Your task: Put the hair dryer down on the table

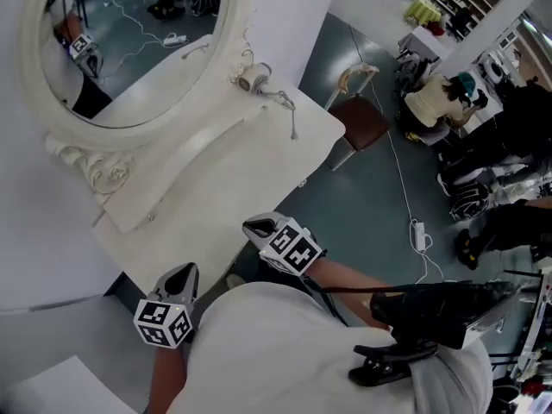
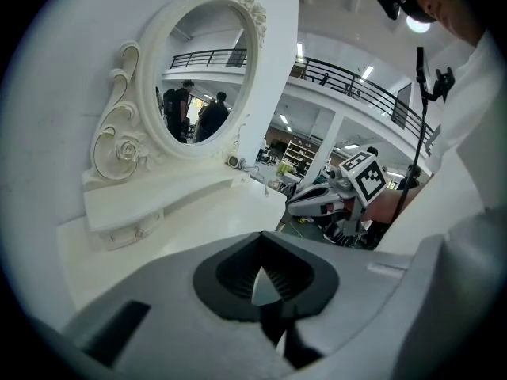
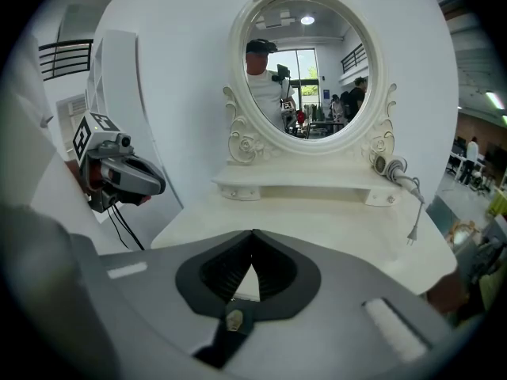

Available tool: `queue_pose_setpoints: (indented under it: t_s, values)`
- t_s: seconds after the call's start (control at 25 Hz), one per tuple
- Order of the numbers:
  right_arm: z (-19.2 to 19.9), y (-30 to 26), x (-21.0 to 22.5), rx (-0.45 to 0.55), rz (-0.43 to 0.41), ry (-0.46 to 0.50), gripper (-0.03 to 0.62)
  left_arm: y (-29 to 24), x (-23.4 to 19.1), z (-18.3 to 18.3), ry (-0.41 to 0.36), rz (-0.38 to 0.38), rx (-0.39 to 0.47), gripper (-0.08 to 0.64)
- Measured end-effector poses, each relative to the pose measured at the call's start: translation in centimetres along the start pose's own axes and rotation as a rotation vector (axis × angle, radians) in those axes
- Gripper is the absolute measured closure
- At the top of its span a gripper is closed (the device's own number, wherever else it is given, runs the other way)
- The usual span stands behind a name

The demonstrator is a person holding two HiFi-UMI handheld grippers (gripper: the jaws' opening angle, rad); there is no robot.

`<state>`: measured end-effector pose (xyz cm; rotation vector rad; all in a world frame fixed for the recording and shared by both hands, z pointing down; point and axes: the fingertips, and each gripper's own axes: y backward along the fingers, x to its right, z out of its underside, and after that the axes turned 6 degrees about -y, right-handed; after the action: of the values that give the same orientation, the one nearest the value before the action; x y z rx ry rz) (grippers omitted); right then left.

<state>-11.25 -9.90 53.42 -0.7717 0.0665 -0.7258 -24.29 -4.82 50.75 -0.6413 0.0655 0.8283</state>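
A white hair dryer [image 1: 253, 78] lies on the raised shelf at the far end of the white dressing table [image 1: 250, 171], its cord and plug [image 1: 293, 132] trailing onto the tabletop. In the right gripper view the hair dryer [image 3: 390, 166] sits at the shelf's right end. My left gripper [image 1: 183, 274] and right gripper [image 1: 256, 228] hover at the table's near edge, far from the dryer. Both are shut with nothing in them. The left gripper [image 2: 264, 253] points at the tabletop [image 2: 206, 212], and the right gripper [image 3: 252, 244] faces the mirror.
A large oval mirror [image 1: 129, 41] in an ornate white frame stands at the table's back. Past the far corner is a brown chair [image 1: 360, 119]. A cable and power strip [image 1: 419, 235] lie on the floor, with a seated person [image 1: 435, 102] and bags beyond.
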Motion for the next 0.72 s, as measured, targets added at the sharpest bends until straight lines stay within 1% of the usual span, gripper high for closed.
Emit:
queue_pose_setpoints:
  t_s: [0.24,0.48,0.72]
  values:
    - [1.0,0.2,0.3,-0.002,0.002,-0.003,0.591,-1.3,0.6,0.5,-0.006,0.030,-0.019,0.558]
    - [1.4,0.8,1.4,-0.002,0.009,-0.016,0.592,-2.9,1.2,-0.1,-0.014,0.058,-0.033,0.558]
    - [1.9,1.2,3.6,0.003,0.025,-0.015,0.592,-5.6,1.6,-1.3,-0.038,0.090,-0.043,0.558]
